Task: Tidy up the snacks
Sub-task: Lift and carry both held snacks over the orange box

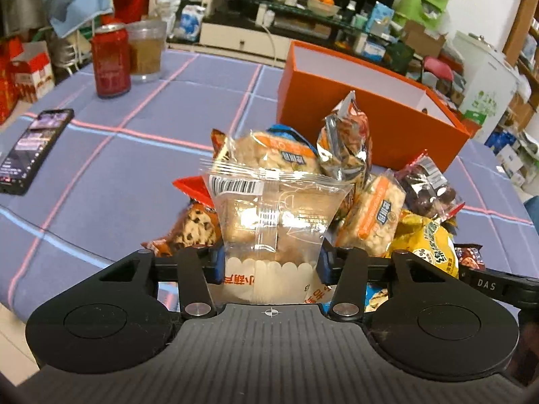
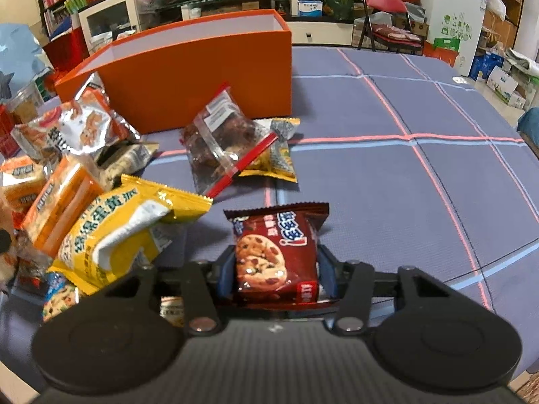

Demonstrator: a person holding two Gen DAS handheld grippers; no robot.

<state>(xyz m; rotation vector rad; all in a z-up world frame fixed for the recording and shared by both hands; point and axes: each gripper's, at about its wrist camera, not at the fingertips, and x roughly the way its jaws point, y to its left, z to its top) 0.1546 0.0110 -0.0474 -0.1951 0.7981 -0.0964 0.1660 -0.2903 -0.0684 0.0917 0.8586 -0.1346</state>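
The left tongs (image 1: 271, 262) are clenched on a clear plastic packet (image 1: 273, 215) with a barcode at its top seam; the blue pads press in on both sides of its lower half and the wrapper pinches narrow between them. The packet stands upright in front of the snack pile (image 1: 353, 181), which lies on the tabletop (image 1: 118, 175) under a blue checked cloth. In that pile are two orange-banded rice-cracker bars, a silver foil bag standing on end, a clear bag of dark fruit and a yellow packet. Behind the pile sits an open orange box (image 1: 353, 101) with a white inside. Far to the left a phone (image 1: 33, 148) lies flat, and beyond it stand a red can (image 1: 111, 60) and a plastic cup (image 1: 146, 50), just beside each other.

The right tongs (image 2: 276, 269) grasp a brown chocolate-chip cookie packet (image 2: 276, 252), its sides caught between the blue pads, its top end pointing away from the camera. To its left lies the yellow packet (image 2: 111, 235), tilted against the other snacks. Further out a clear bag with a red strip (image 2: 225, 144) rests on a small yellow sachet, near the front wall of the orange box.
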